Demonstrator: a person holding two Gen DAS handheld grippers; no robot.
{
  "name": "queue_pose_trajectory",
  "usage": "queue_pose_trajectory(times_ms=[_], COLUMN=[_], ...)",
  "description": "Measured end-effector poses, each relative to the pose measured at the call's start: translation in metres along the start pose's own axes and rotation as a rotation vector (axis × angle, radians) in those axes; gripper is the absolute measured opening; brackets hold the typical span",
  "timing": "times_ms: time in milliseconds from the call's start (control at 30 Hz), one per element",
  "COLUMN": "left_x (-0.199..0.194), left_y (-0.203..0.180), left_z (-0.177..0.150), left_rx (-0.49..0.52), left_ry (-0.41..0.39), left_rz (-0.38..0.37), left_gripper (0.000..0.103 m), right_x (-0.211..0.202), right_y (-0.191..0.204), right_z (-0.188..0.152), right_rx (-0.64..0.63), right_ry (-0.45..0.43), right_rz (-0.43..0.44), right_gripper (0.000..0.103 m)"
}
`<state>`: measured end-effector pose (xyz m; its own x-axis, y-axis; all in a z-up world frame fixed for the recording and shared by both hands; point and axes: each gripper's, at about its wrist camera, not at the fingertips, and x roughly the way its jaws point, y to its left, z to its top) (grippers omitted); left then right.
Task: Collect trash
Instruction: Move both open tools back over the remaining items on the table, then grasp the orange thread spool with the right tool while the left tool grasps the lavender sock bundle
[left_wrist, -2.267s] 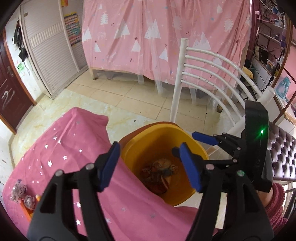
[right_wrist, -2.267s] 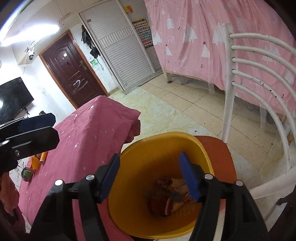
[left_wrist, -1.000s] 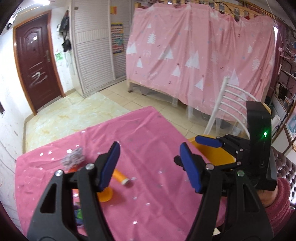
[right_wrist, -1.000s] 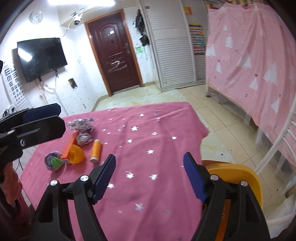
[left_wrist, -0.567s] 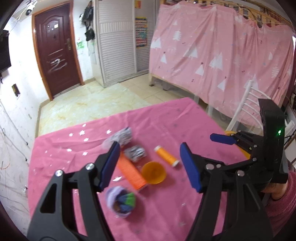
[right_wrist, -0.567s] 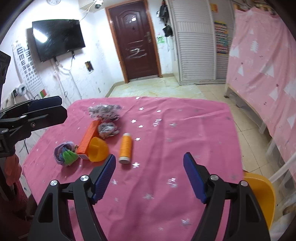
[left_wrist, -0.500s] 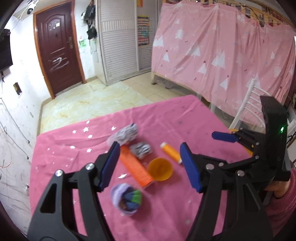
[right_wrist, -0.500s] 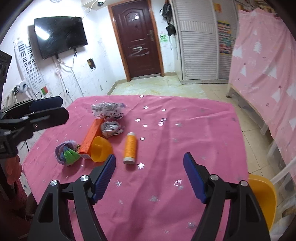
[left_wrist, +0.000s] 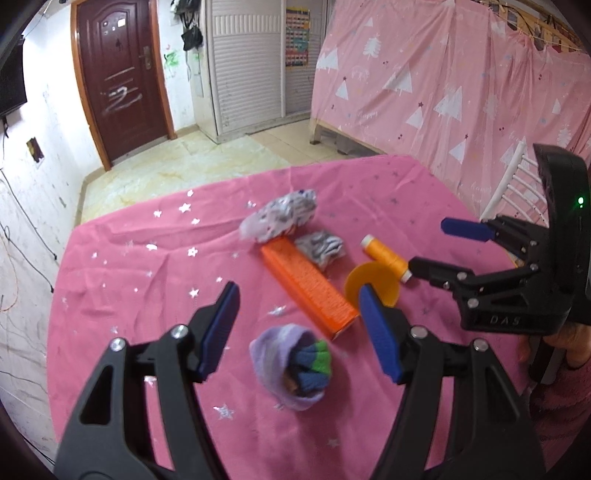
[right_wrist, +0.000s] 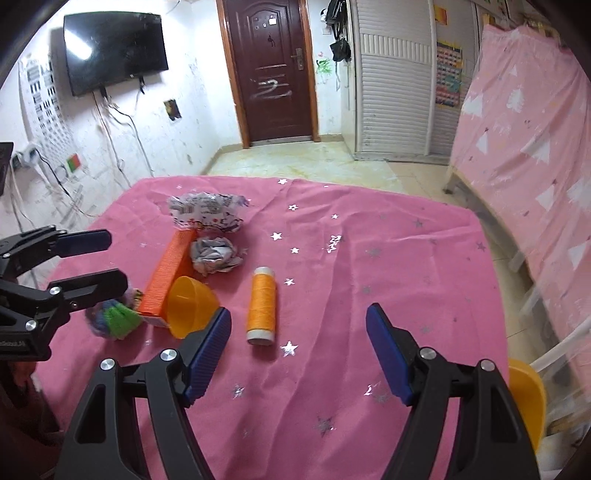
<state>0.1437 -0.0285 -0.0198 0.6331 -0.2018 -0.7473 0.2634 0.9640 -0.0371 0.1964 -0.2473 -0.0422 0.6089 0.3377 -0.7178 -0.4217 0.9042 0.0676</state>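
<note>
Both tools hover released above the desk (right_wrist: 388, 258): the left tool (left_wrist: 297, 326) over a purple sock ball (left_wrist: 295, 365), the right tool (right_wrist: 297, 350) near an orange thread spool (right_wrist: 261, 306) lying near-to-far. Two crumpled wrappers (right_wrist: 207, 214) lie farther left beside an orange box (right_wrist: 168, 273) running near-to-far.

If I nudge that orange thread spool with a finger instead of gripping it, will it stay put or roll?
The orange thread spool lies on its side on the pink tablecloth, so a sideways nudge would probably roll it. The wrinkled cloth may stop it soon. It looks small and probably light, so the open right gripper should pinch it across the wound thread.
</note>
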Motion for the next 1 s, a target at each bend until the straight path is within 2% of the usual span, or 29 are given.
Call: queue_pose_trajectory(times_ms=[167, 300, 433, 667, 800, 867, 1000], left_x=[0.005, 0.011, 0.014, 0.017, 0.021, 0.023, 0.025], left_y=[0.006, 0.01, 0.015, 0.012, 0.008, 0.007, 0.003], left_z=[-0.006, -0.011, -0.019, -0.024, -0.026, -0.026, -0.029], left_rx=[-0.006, -0.014, -0.037, -0.035, -0.026, -0.016, 0.002], left_ry=[0.018, 0.038, 0.044, 0.061, 0.074, 0.08, 0.086], left_rz=[-0.014, -0.024, -0.03, -0.031, -0.025, -0.025, -0.012], left_gripper=[0.064, 0.064, 0.064, 0.064, 0.054, 0.048, 0.038], right_x=[0.009, 0.015, 0.021, 0.027, 0.03, 0.032, 0.036], right_y=[0.008, 0.012, 0.013, 0.018, 0.022, 0.024, 0.03], right_z=[0.002, 0.005, 0.006, 0.005, 0.005, 0.005, 0.005], right_rx=[-0.023, -0.029, -0.036, -0.054, -0.074, -0.082, -0.097], right_ry=[0.017, 0.026, 0.042, 0.059, 0.072, 0.079, 0.088], right_rz=[0.008, 0.011, 0.0, -0.008, -0.013, -0.019, -0.017], right_gripper=[0.068, 0.058, 0.041, 0.033, 0.029, 0.022, 0.015])
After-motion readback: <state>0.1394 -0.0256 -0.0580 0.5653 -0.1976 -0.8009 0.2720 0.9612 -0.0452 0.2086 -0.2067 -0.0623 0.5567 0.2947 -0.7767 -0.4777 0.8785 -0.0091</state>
